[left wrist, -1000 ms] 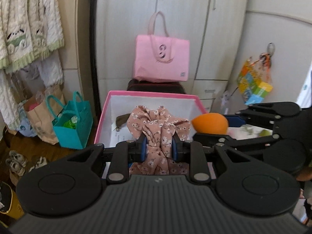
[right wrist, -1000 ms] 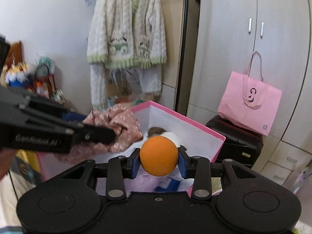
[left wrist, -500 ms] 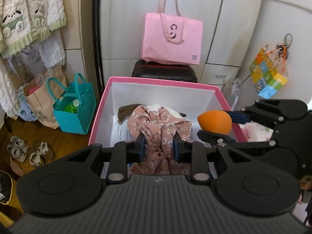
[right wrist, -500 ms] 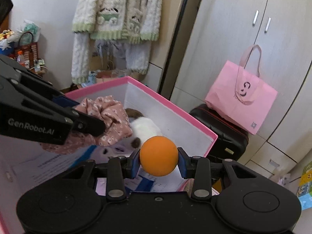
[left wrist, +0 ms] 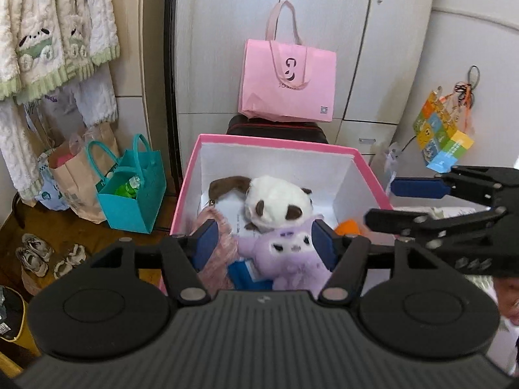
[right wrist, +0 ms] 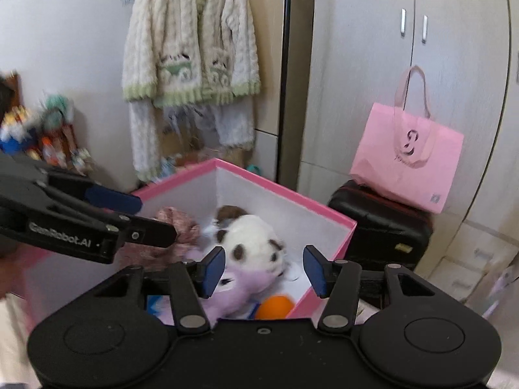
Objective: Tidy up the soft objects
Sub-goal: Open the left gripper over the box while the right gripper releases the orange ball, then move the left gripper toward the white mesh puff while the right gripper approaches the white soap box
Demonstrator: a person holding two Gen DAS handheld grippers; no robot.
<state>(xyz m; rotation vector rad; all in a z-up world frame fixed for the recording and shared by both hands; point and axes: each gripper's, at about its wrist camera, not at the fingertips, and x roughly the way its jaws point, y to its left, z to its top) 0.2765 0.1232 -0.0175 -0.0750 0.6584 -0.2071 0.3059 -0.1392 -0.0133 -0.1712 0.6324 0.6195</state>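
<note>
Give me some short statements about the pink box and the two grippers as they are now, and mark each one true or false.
1. The left gripper is open and holds nothing. True.
2. The orange ball is clamped between the fingers of the right gripper. False: the ball lies inside the pink box, and those fingers are apart and empty.
3. A white plush with brown patches lies in the box. True.
4. The floral cloth hangs on the wall. False: it lies in the box, by its left wall.
5. The purple plush sits on the floor outside the box. False: it is inside.
</note>
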